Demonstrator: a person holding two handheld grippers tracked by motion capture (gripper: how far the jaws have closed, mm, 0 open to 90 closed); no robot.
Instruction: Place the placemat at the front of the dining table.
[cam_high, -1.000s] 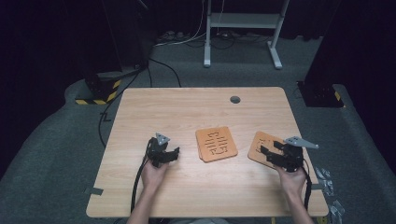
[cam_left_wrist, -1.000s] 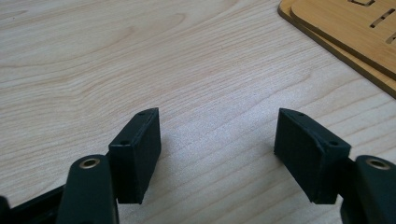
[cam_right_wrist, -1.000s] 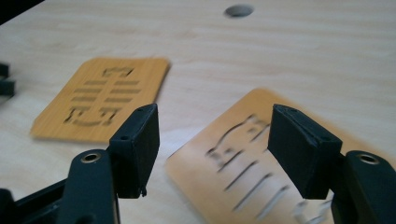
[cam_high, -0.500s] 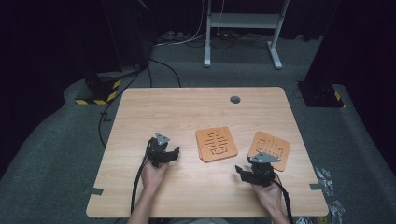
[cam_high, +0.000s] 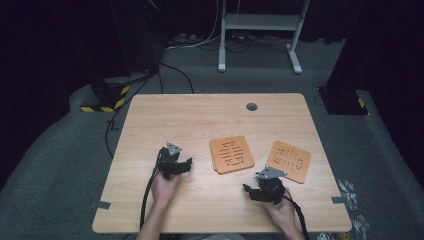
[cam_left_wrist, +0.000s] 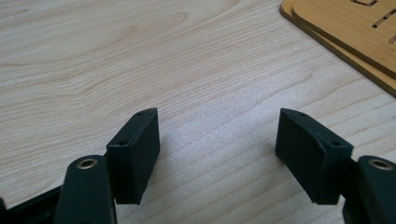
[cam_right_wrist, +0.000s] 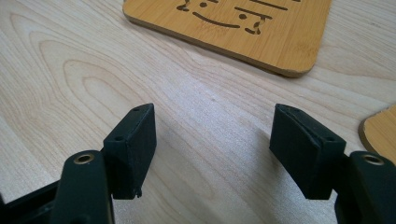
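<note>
Dark floor surrounded a pale wooden table (cam_high: 165, 120) carrying a centre stack of cut-out coasters (cam_high: 231, 154) and a single coaster (cam_high: 288, 161) to its right. Both grippers rested near the front edge: the left gripper (cam_high: 188, 163) spread wide and empty beside the stack, the right gripper (cam_high: 247, 190) also empty, its jaws having just opened. To lift a coaster cleanly, one jaw should probably slide under an edge, tilted low.

Our left gripper (cam_left_wrist: 217, 149) hangs over the pale tabletop (cam_left_wrist: 140, 56), black fingers (cam_left_wrist: 135, 158) spread wide on nothing. Two stacked wooden coasters (cam_left_wrist: 345, 32) lie top right.
</note>
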